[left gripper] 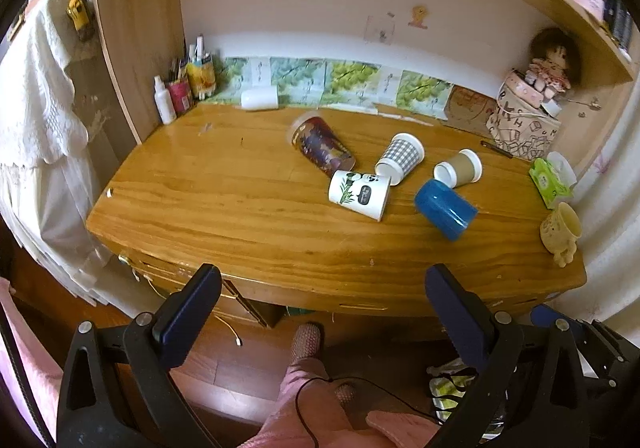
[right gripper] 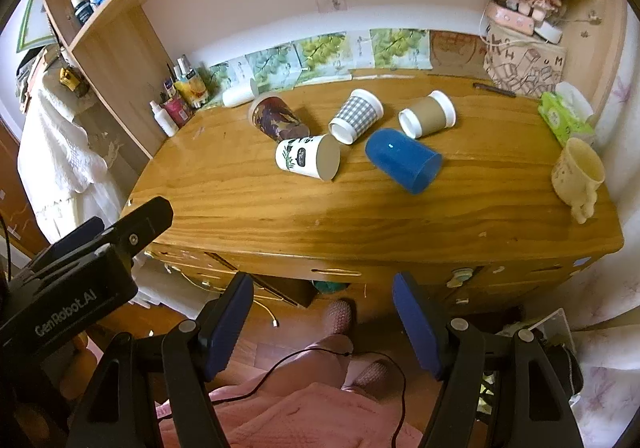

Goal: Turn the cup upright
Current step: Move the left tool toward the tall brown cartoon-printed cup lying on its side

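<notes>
Several cups lie on their sides on the wooden desk [left gripper: 240, 208]: a blue plastic cup [left gripper: 445, 209] [right gripper: 403, 159], a white cup with a plant print [left gripper: 359, 189] [right gripper: 307, 157], a grey checked cup [left gripper: 400, 157] [right gripper: 355, 115], a brown paper cup [left gripper: 459, 167] [right gripper: 428, 114], a dark patterned cup [left gripper: 321, 145] [right gripper: 277, 118] and a white cup [left gripper: 260, 98] at the back. My left gripper [left gripper: 323, 280] is open and empty, in front of the desk edge. My right gripper [right gripper: 323, 288] is open and empty, also short of the desk.
A cream mug [left gripper: 561, 233] [right gripper: 579, 173] stands upright near the desk's right edge. A green tissue pack [left gripper: 549, 181], a printed box with a doll [left gripper: 525, 128] and bottles [left gripper: 180, 92] line the back and sides. Drawers sit below the desk front.
</notes>
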The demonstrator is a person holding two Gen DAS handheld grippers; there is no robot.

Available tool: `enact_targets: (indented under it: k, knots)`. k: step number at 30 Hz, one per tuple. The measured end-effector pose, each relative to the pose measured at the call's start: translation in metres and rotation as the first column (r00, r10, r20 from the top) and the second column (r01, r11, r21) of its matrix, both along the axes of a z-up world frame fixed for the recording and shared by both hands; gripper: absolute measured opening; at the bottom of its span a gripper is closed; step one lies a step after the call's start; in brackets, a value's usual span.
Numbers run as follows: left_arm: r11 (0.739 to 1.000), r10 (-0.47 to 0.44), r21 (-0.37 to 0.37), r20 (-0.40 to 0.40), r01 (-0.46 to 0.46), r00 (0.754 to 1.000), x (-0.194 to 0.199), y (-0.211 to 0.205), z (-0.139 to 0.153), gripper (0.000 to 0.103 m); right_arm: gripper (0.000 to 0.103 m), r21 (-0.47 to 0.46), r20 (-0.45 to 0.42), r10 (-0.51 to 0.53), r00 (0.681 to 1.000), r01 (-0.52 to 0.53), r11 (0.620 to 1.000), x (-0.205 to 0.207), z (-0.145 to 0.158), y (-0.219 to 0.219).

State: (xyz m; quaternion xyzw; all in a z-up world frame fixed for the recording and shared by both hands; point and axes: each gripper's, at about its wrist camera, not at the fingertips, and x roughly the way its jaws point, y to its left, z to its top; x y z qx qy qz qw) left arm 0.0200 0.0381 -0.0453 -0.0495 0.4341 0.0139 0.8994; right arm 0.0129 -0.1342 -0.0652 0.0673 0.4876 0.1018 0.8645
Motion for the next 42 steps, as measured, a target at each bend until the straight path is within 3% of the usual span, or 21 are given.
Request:
enact_targets:
  k: [14,24,42]
  knots:
    - [0.999,0.039,0.001,-0.121,-0.039,0.992,0.063,0.027,-0.019,0.102,0.073,0.01,-0.065,0.049,0.997,-0.048,0.999,0.059,-0.01,0.025]
    - [0.999,0.031,-0.008,-0.148,-0.032,0.989,0.115,0.034,-0.02,0.102,0.073,-0.008,-0.083,0.101,0.991,-0.102,0.995,0.113,-0.012,0.043]
    - [0.996,0.007,-0.082,-0.204,-0.024,0.979,0.21,0.041,-0.032,0.102,0.073,-0.075,-0.036,0.164,0.986,-0.166,0.983,0.199,-0.011,0.068]
